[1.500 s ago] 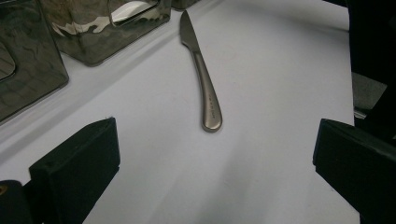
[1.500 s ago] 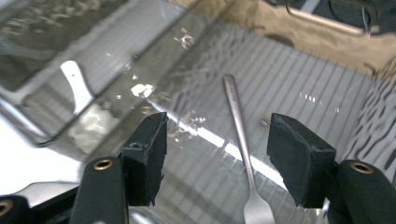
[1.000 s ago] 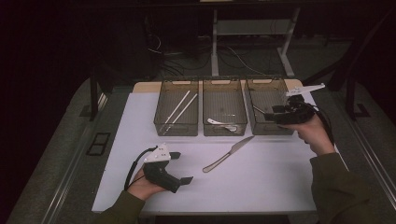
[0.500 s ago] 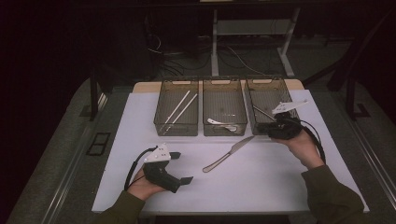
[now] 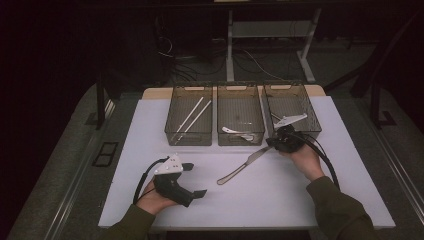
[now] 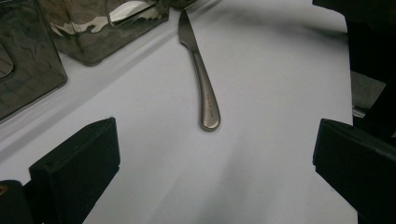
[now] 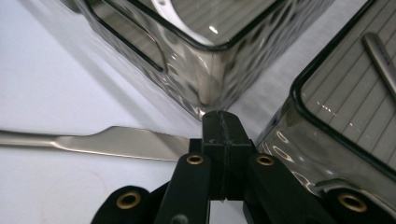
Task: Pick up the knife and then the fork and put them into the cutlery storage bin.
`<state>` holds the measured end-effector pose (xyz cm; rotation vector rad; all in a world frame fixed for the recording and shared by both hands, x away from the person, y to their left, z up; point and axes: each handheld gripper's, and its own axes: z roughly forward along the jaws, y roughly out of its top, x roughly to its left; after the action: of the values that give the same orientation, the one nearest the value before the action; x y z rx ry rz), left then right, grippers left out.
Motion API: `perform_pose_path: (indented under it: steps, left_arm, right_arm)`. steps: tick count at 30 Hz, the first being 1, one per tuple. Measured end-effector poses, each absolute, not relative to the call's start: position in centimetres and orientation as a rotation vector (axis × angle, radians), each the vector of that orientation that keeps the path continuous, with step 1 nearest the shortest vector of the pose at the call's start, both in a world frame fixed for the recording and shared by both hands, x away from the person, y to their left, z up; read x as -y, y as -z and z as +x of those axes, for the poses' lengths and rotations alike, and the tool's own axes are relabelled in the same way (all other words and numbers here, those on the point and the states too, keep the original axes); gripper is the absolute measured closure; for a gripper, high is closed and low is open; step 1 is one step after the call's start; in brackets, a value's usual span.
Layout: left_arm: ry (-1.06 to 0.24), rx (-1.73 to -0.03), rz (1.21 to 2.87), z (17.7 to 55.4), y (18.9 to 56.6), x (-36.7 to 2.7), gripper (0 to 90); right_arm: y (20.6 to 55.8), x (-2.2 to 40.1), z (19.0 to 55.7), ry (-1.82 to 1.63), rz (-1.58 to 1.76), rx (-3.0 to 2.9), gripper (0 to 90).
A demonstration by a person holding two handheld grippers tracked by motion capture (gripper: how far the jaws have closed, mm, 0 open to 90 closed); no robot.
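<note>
A butter knife (image 5: 246,164) lies flat on the white desk (image 5: 150,130) at the centre of the high view, its handle toward the lower left of the frame and its blade toward the upper right, just below the gap between the middle and right bins. My right gripper (image 5: 276,143) sits at the blade's tip, right of centre; in the right gripper view its two black jaws have just been closing and now stand pressed together with nothing between them, the blade (image 7: 126,142) running off to the left of the frame just beside and behind them. My left gripper (image 5: 196,180), at the lower left of the high view, rests on the desk well apart from the knife with its jaws spread wide; in the left gripper view the knife (image 6: 201,79) lies ahead between them, untouched. Three smoky clear bins line the top of the desk: the left bin (image 5: 172,112) holds a pair of white chopsticks (image 5: 192,118), the middle bin (image 5: 260,125) a pale spoon (image 5: 237,132), and the right bin (image 5: 314,117) stands just above my right hand (image 5: 305,162).
</note>
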<state>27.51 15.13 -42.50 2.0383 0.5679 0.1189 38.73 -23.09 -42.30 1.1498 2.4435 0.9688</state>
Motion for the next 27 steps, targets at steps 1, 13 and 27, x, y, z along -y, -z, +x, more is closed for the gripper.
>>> perform_pose_path:
  steps: [1,13,27]
  left_arm:
    - [-0.119,-0.568,2.038,27.5,42.5,-15.1,0.0]
    - [-0.119,-0.565,2.039,27.5,42.5,-15.2,0.0]
    - [-0.115,-0.565,2.038,27.5,42.5,-15.2,0.0]
  right_arm:
    - [42.5,23.0,38.8,-0.962,1.154,-2.446,89.6]
    - [43.7,22.1,39.5,-0.909,1.203,-2.435,89.6]
    - [44.4,21.7,40.2,-0.868,1.231,-2.432,89.7]
